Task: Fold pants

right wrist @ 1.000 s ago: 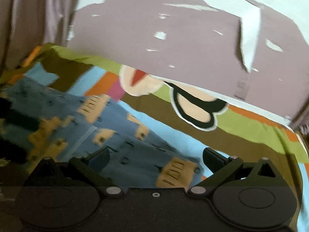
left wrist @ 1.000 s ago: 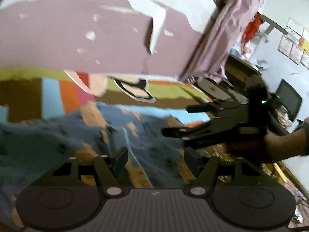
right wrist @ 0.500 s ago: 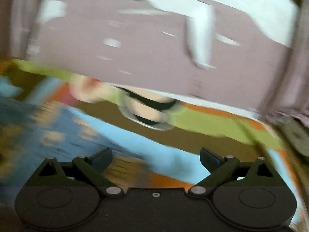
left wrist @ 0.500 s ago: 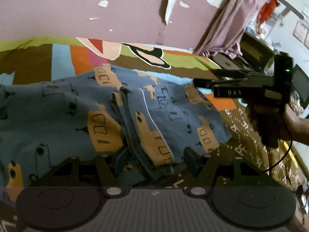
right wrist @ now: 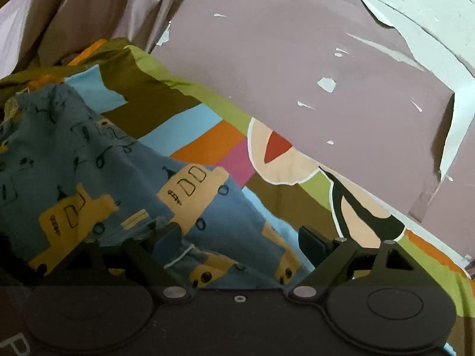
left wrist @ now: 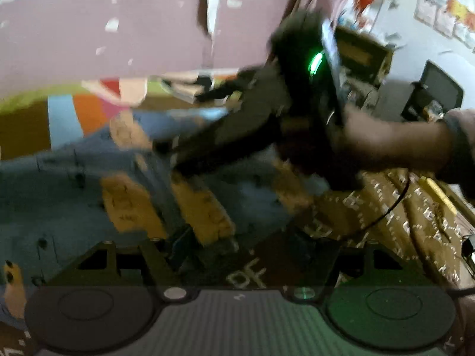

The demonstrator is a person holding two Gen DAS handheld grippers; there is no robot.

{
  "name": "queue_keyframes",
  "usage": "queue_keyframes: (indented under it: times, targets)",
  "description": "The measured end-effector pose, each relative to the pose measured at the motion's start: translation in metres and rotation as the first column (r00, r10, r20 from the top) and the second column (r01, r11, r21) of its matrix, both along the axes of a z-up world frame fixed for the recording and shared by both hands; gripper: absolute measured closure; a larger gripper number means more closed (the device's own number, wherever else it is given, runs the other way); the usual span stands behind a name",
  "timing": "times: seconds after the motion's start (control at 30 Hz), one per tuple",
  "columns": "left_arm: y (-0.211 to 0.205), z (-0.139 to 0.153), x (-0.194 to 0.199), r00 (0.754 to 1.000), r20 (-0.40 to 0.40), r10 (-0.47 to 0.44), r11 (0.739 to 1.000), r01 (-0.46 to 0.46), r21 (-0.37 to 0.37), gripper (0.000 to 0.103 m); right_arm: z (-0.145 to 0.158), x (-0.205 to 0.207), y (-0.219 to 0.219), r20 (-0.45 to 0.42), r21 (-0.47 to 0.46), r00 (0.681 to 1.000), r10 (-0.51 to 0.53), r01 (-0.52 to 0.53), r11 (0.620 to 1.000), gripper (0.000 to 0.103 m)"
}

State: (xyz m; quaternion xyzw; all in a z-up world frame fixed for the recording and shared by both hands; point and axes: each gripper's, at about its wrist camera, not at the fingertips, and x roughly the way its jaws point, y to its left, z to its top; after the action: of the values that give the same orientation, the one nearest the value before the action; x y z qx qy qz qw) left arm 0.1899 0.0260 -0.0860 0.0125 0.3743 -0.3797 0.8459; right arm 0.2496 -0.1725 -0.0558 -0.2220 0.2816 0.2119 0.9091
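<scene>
The blue pants with yellow truck prints lie bunched on a colourful bedsheet. My left gripper hovers low over their near folded edge. Its jaws are opening, and the fabric edge lies by the left finger without being pinched. The view is blurred. A hand holds my right gripper across the pants from the right. In the right wrist view the right gripper is closing, with a raised fold of the pants between its fingers. The pads do not press on it.
A mauve wall with peeling paint runs along the bed's far side, with a curtain at its end. A brown lettered stretch of sheet and a thin cable lie to the right. A desk and chair stand beyond.
The right gripper swung away to the right, then back left over the pants, its jaws narrowing around a fold. The left gripper sank closer to the pants' near edge.
</scene>
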Motion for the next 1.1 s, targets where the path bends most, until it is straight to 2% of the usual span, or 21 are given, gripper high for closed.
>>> queue_keyframes:
  times: [0.1, 0.17, 0.23, 0.4, 0.5, 0.53, 0.57, 0.67, 0.7, 0.77, 0.83, 1.0, 1.1]
  targets:
    - [0.008, -0.001, 0.003, 0.999, -0.041, 0.032, 0.999, -0.033, -0.015, 0.029, 0.013, -0.003, -0.010, 0.002, 0.087, 0.999, -0.038, 0.038, 0.995, 0.014]
    - [0.016, 0.002, 0.002, 0.997, -0.057, 0.051, 0.998, -0.053, -0.021, 0.028, 0.023, -0.016, -0.020, 0.018, 0.157, 0.999, -0.042, 0.038, 0.987, 0.007]
    - [0.027, 0.005, -0.003, 0.996, -0.050, 0.080, 0.996, -0.081, -0.023, 0.019, 0.028, -0.030, -0.031, 0.016, 0.232, 0.998, -0.065, 0.060, 0.971, 0.005]
    - [0.060, 0.008, -0.019, 0.972, -0.050, 0.231, 0.972, -0.233, -0.037, 0.016, 0.024, -0.062, -0.042, -0.002, 0.350, 0.986, -0.165, 0.155, 0.924, 0.003]
    - [0.087, 0.010, -0.031, 0.916, -0.059, 0.397, 0.912, -0.401, -0.086, 0.016, 0.013, -0.085, -0.040, -0.023, 0.366, 0.980, -0.196, 0.191, 0.911, 0.003]
    - [0.098, 0.011, -0.036, 0.886, -0.062, 0.460, 0.880, -0.464, -0.105, 0.016, 0.010, -0.093, -0.037, -0.017, 0.353, 0.980, -0.200, 0.193, 0.915, 0.003]
    - [0.108, 0.012, -0.040, 0.851, -0.061, 0.522, 0.843, -0.526, -0.115, 0.016, 0.008, -0.099, -0.034, -0.008, 0.337, 0.978, -0.210, 0.200, 0.920, 0.003]
    - [0.138, 0.012, -0.040, 0.721, -0.085, 0.688, 0.710, -0.693, -0.127, 0.014, 0.000, -0.112, -0.022, 0.023, 0.282, 0.967, -0.254, 0.237, 0.930, 0.003]
    - [0.149, 0.011, -0.036, 0.685, -0.113, 0.720, 0.672, -0.728, -0.134, 0.014, -0.002, -0.114, -0.018, 0.028, 0.268, 0.965, -0.262, 0.245, 0.932, 0.002]
    - [0.167, 0.006, -0.023, 0.630, -0.185, 0.754, 0.612, -0.776, -0.149, 0.014, -0.008, -0.113, -0.010, 0.032, 0.239, 0.964, -0.264, 0.249, 0.939, 0.002]
    - [0.176, -0.001, -0.008, 0.612, -0.233, 0.756, 0.585, -0.791, -0.181, 0.014, -0.014, -0.113, -0.006, 0.024, 0.229, 0.966, -0.256, 0.244, 0.942, 0.002]
    - [0.189, -0.013, 0.010, 0.576, -0.291, 0.764, 0.532, -0.818, -0.220, 0.014, -0.017, -0.115, -0.006, 0.022, 0.244, 0.965, -0.261, 0.248, 0.938, 0.001]
    - [0.189, -0.018, 0.010, 0.584, -0.277, 0.763, 0.538, -0.811, -0.230, 0.014, -0.016, -0.116, -0.008, 0.026, 0.256, 0.965, -0.260, 0.245, 0.935, 0.001]
